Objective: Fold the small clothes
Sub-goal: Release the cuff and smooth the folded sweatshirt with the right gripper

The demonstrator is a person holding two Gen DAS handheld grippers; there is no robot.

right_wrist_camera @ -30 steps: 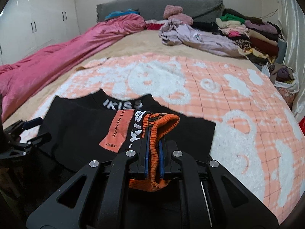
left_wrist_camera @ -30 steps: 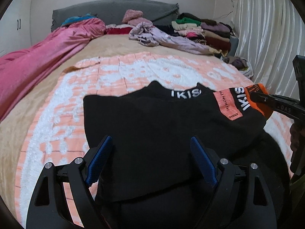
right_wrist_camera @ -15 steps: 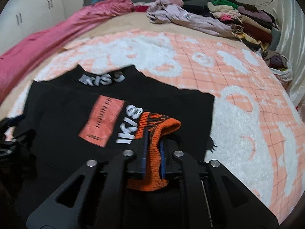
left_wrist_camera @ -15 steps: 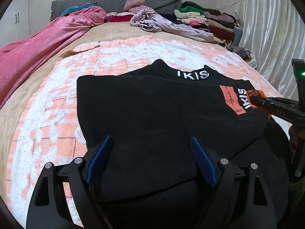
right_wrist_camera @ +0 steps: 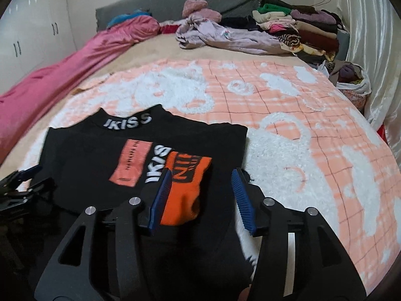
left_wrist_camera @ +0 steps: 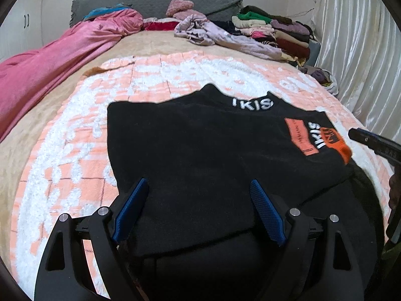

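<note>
Since half a second ago the right gripper has let go of the orange ribbed cuff: its blue-padded jaws, which were pinched together on the knit, now stand apart with the cuff lying loose between them, nearer the left pad, and the left wrist view shows that gripper drawn back a little to the right of the cuff. The black knitted sweater with white lettering on its collar lies flat on the peach-and-white fleece blanket of the bed, its sleeve folded inward across the chest so the cuff rests on the black body beside the salmon patch. The left gripper hovers low over the near hem with its jaws wide apart, holding nothing. The sleeve fold on this side looks placed, so the step in hand reads as releasing and resetting for the next fold. To do it well, I would lift the right gripper straight up and back so neither pad drags the cuff out of line, since the loose knit catches easily on the ribbed pads. Then both grippers could take the near hem at its 2 corners, pinching every layer there, and carry it toward the collar in 1 even motion. The folded pile of clothes at the headboard sits well apart.
</note>
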